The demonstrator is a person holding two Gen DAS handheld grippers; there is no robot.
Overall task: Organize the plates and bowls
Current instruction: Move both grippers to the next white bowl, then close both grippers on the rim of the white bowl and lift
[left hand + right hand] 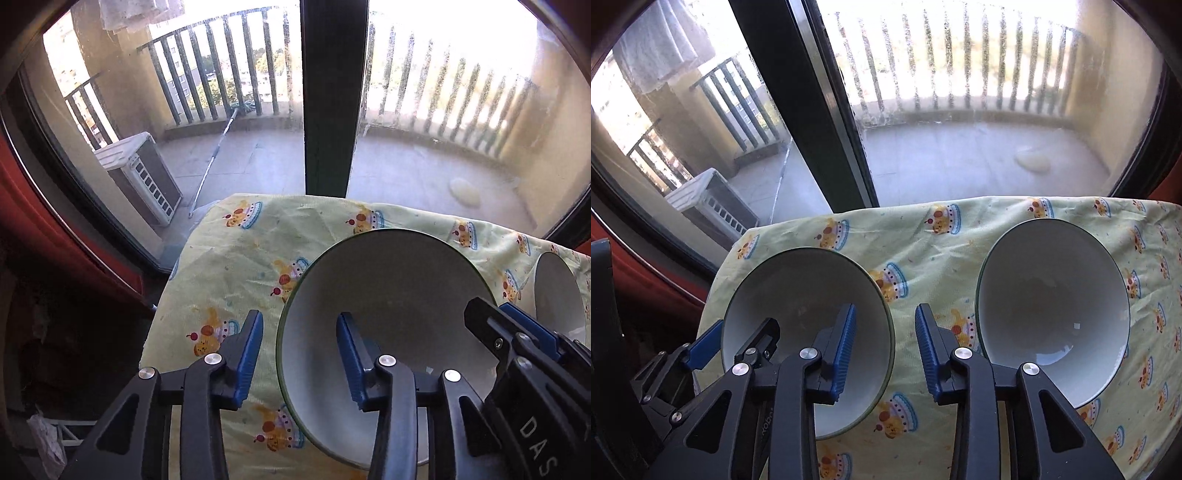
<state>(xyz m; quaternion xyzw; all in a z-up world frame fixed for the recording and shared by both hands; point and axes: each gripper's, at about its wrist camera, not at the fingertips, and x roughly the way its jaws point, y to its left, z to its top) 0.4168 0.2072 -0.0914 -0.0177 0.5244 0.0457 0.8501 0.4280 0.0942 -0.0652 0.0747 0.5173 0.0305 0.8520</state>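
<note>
Left tool (pixel 300 360) spread, straddling bowl (pixel 391 295) rim; right tool (pixel 885 347) spread.

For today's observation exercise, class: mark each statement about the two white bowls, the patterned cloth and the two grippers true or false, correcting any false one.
1. Two round white green-rimmed bowls, the left bowl and the right bowl, sit apart on the yellow cartoon-print cloth. True.
2. The bowls are stacked. False: they sit side by side.
3. The left gripper straddles the left bowl's rim, jaws open. True.
4. The right gripper is clamped on the right bowl. False: it is open between the bowls, gripping nothing.
</note>
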